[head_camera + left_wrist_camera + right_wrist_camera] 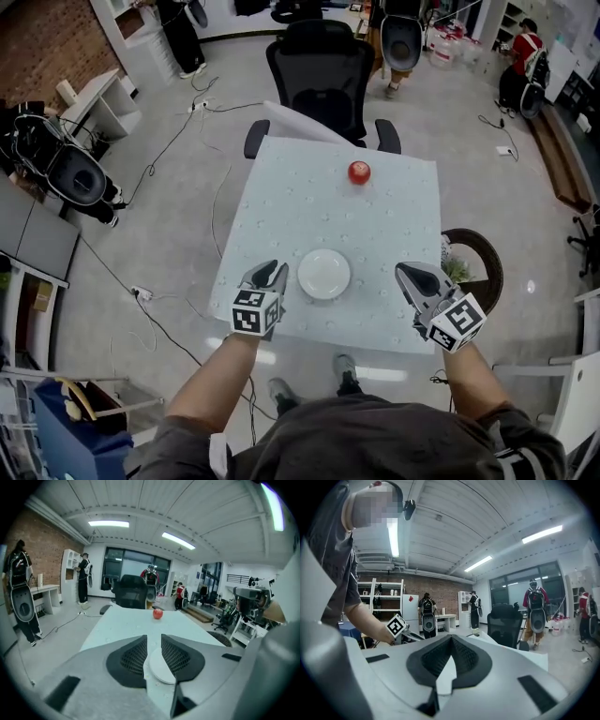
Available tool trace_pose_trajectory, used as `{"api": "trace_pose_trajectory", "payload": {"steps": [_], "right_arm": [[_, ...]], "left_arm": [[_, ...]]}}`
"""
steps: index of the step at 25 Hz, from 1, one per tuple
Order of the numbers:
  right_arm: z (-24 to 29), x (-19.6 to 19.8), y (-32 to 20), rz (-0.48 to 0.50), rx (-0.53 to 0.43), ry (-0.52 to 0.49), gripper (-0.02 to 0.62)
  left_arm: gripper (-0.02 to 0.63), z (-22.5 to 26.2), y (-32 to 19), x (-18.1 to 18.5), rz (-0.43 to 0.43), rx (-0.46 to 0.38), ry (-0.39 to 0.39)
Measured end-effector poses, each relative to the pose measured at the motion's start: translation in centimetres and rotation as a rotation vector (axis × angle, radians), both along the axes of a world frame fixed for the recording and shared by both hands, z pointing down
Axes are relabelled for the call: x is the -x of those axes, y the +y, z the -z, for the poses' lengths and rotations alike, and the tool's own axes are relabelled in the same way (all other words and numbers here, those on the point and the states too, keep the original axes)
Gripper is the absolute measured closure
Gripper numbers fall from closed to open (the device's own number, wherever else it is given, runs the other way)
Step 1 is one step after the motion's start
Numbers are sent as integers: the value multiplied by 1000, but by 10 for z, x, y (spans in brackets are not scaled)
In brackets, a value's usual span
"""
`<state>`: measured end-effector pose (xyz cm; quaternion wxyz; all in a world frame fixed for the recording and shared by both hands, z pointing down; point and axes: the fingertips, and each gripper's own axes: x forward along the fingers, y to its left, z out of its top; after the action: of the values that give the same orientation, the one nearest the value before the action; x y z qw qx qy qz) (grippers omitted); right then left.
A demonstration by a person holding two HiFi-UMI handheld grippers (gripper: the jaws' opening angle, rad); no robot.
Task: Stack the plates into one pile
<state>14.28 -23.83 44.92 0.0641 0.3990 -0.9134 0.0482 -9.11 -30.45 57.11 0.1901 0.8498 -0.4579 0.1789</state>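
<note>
A white plate (324, 274) lies near the front edge of the pale table (300, 206); whether more plates lie under it I cannot tell. My left gripper (273, 272) hovers just left of the plate, jaws open with nothing between them. In the left gripper view the plate (161, 670) shows through the gap of that gripper (153, 637). My right gripper (404, 273) hangs to the right of the plate, apart from it, and is shut and empty. In the right gripper view its jaws (451, 637) meet at the tip.
A red apple (359, 172) sits at the far side of the table, also in the left gripper view as the apple (157, 613). A black office chair (323, 66) stands behind the table. A dark round stool (478, 267) is at the table's right edge. Cables cross the floor.
</note>
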Motion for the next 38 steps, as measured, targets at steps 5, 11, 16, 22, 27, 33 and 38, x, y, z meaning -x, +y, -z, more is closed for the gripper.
{"api": "trace_pose_trajectory", "payload": {"steps": [5,11,16,22,27,33,38], "right_arm": [[25,42,2,54,-6,14,603],[55,109,3,155,-7,26,603],[75,171,4,243,-11,37,603],[105,222,7,324,-43,29,603],[122,247,9,368,-53,17,603],[133,252,10,384,-49,-6,603],[132,249,9,389,-44,-11,603]], "left_arm": [[546,75,32,59,63,-109,79],[575,156,84,134,140,-270,122],[592,198,132,183,196,-392,96],[598,242,167,220,250,-476,120],[600,259,182,243,289,-495,119],[600,268,190,240,274,-506,118],[600,266,190,225,244,-508,85]]}}
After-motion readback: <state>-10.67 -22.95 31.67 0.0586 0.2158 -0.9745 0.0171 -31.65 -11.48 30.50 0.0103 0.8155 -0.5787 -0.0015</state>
